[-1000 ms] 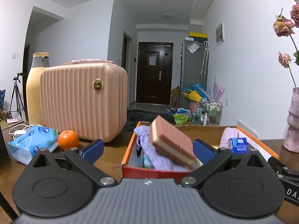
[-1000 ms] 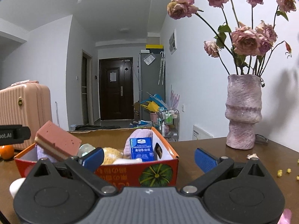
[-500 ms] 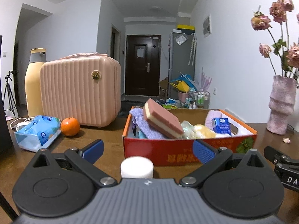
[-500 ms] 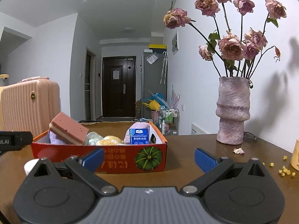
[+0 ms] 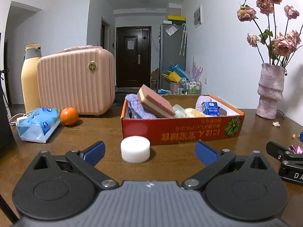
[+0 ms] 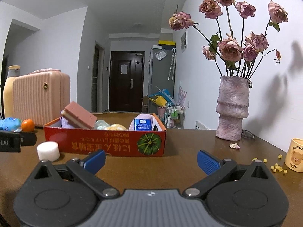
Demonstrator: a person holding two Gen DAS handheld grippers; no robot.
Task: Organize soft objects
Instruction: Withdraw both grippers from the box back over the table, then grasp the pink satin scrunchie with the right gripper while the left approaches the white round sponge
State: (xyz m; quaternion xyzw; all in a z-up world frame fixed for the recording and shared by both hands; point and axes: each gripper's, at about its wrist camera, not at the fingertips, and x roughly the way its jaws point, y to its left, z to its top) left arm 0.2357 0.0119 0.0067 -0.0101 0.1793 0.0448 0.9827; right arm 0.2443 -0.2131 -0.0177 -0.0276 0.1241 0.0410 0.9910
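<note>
Both hand-held grippers, left (image 5: pixel 149 152) and right (image 6: pixel 150 159), are wide open and empty. White foam puck (image 5: pixel 135 149) sits on the tabletop (image 5: pixel 94 130) just outside the box (image 5: pixel 181 130), probably next to go in.

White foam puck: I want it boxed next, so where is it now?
The white foam puck sits on the table just outside the red box, at its front left corner, ahead of the left gripper's open fingers.

Red box (image 5: pixel 181 130) (pumpkin print), white puck (image 5: pixel 135 149)
</note>
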